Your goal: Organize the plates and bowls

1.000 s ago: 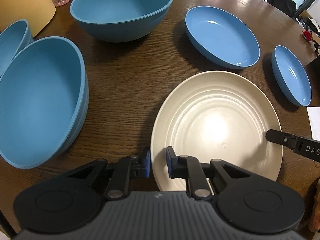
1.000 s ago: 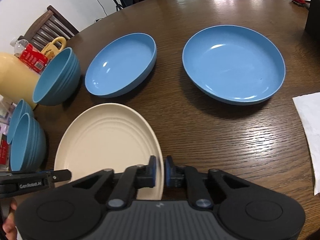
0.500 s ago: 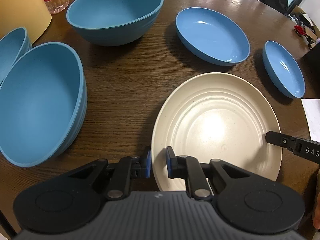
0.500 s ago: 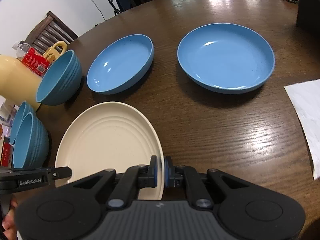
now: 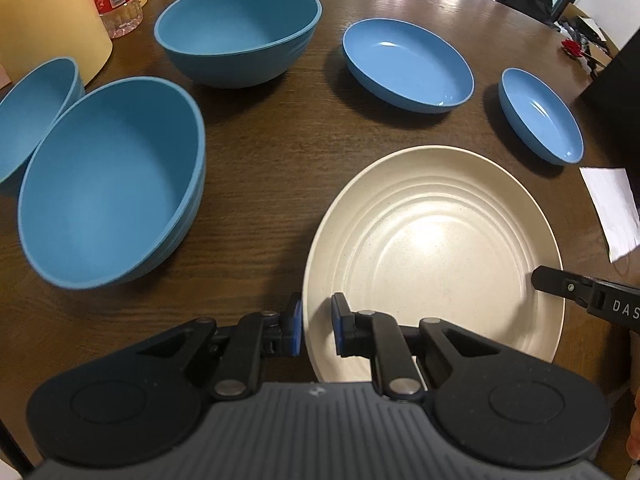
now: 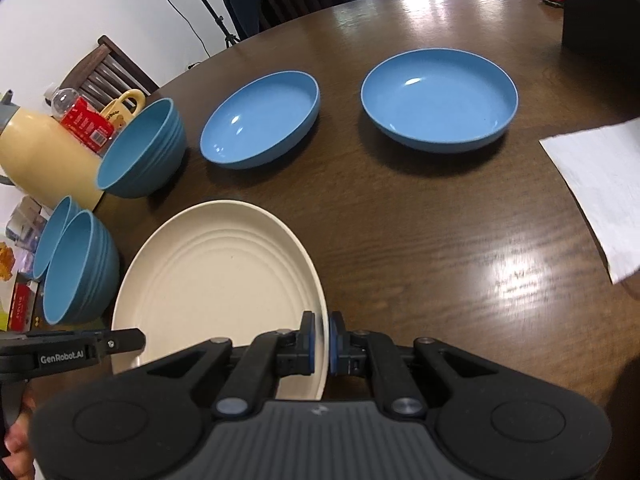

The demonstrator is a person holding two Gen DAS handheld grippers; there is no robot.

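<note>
cream plate is held from two sides. the left gripper has its jaws nearly closed on the plate's near rim, and the right gripper has its jaws pinched almost fully closed on the rim on the other side. in the left view the tip of the right one pokes in over the plate's far right edge.

since a second ago the blue dishes have slid a bit in both views, while the plate sits in the same spot between the jaws. so the plate looks to be moving along with both hands, lifted a little off the tabletop. that would mean the carrying part has started and the plate is on its way to a stack.

ahead of the left jaws and off to their left is a big blue bowl, close to the plate's rim. another deep bowl stands farther ahead. ahead of the right jaws there are two shallow blue plates, well apart from the cream plate, with bare wood in between. that is the best open room for moving. a white paper lies to the right of the right jaws, near the tabletop's edge. the tabletop's round edge is close below the jaws, so the plate should go forward.
</note>
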